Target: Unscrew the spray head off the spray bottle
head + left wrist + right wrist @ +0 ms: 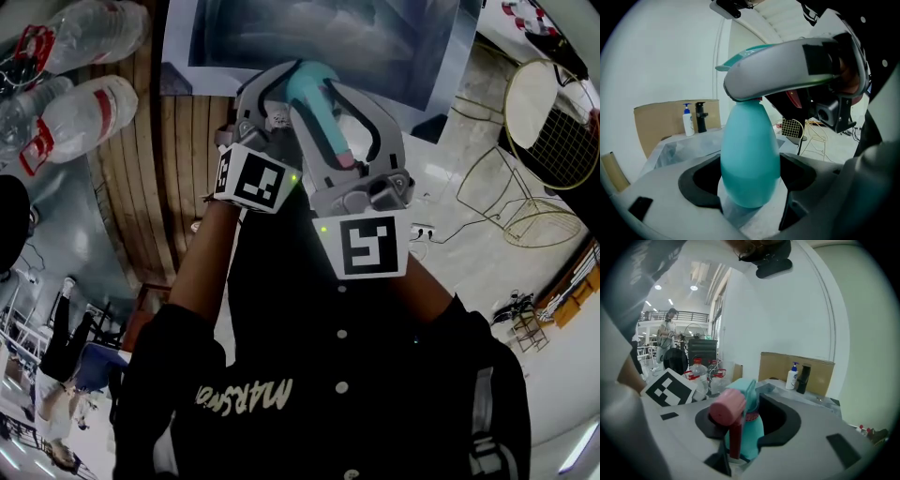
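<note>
the teal spray bottle (750, 159) is held up in the air near the centre of the head view, in front of the person's dark shirt (319, 375), with its rounded body low and its neck upward in the left gripper view. its spray head (743, 399), teal with a pink nozzle (727, 408) and a dark red trigger (735, 439) hanging below it, sits in the lower middle of the right gripper view. the left gripper (750, 182) has its two black pads closed against the sides of the bottle's body, gripping it. the right gripper (745, 423) comes in from the other side, its jaws partly closed around the spray head, which fills the gap between the pads and appears clamped there; one of its grey jaws crosses the top of the left gripper view, over the head. in the head view the two marker cubes sit side by side just below the bottle, the left one (251, 178) slightly higher in the frame than the right one (375, 246). behind the grippers, at the upper left of the head view, clear plastic water bottles (84, 103) with red labels lie beside a strip of wooden planks (187, 141), and pale wire chairs (553, 122) stand at the right edge. in the right gripper view a cardboard box (815, 376) stands at middle right with a white pump bottle (791, 376) and a black object just beside it, and a person (668, 329) stands far off at the upper left.
</note>
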A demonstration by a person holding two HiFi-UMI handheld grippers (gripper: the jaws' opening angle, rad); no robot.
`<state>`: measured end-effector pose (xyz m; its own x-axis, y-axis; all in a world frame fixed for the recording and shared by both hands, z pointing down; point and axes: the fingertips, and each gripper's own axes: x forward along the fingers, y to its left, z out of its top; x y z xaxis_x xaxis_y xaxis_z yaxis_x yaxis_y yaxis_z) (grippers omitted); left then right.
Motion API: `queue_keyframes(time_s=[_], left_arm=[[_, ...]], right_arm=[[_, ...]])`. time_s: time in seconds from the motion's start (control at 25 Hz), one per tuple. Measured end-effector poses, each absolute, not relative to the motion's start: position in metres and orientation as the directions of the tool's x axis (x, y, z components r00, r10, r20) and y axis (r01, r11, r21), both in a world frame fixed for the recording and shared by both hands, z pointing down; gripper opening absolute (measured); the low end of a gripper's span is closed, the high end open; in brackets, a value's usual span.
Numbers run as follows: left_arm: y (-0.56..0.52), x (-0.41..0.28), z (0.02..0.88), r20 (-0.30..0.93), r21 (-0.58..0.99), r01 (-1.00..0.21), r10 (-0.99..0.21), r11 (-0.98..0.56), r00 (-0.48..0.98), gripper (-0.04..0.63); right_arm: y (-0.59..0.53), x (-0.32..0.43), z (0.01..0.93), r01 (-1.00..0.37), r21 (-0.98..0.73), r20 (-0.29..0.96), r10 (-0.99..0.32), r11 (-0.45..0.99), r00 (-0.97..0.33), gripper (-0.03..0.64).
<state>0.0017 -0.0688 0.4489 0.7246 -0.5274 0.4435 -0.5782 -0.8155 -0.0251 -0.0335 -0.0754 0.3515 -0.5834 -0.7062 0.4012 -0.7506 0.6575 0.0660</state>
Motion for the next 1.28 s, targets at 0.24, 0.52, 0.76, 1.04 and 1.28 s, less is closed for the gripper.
queue_keyframes(time_s=[0.24,0.52,0.76,1.04,1.28], left_arm=[[-0.068,0.004,0.448,0.439,-0.029,-0.562,-0.516,-0.827,0.735,0.394],[-0.065,0.007,0.449,0.426,-0.034,-0.519,-0.482,-0.854,0.765,0.394],[-0.062,0.011,0.448,0.420,-0.038,-0.488,-0.457,-0.872,0.784,0.394],[-0.059,0.010,0.447,0.415,-0.031,-0.466,-0.435,-0.884,0.799,0.394],[-0.056,0.009,0.443,0.407,-0.033,-0.463,-0.435,-0.886,0.803,0.394]], right_arm=[[-0.071,-0.034,0.350,-0.623,0.068,0.382,-0.598,0.779,-0.705,0.155],[-0.063,-0.032,0.351,-0.299,0.003,0.347,-0.282,0.954,-0.895,0.155],[-0.056,-0.030,0.347,-0.067,-0.025,0.323,-0.056,0.997,-0.945,0.155],[-0.055,-0.031,0.340,-0.032,-0.076,0.293,-0.009,0.997,-0.956,0.155],[-0.058,-0.031,0.328,-0.094,-0.094,0.260,-0.067,0.991,-0.963,0.155]])
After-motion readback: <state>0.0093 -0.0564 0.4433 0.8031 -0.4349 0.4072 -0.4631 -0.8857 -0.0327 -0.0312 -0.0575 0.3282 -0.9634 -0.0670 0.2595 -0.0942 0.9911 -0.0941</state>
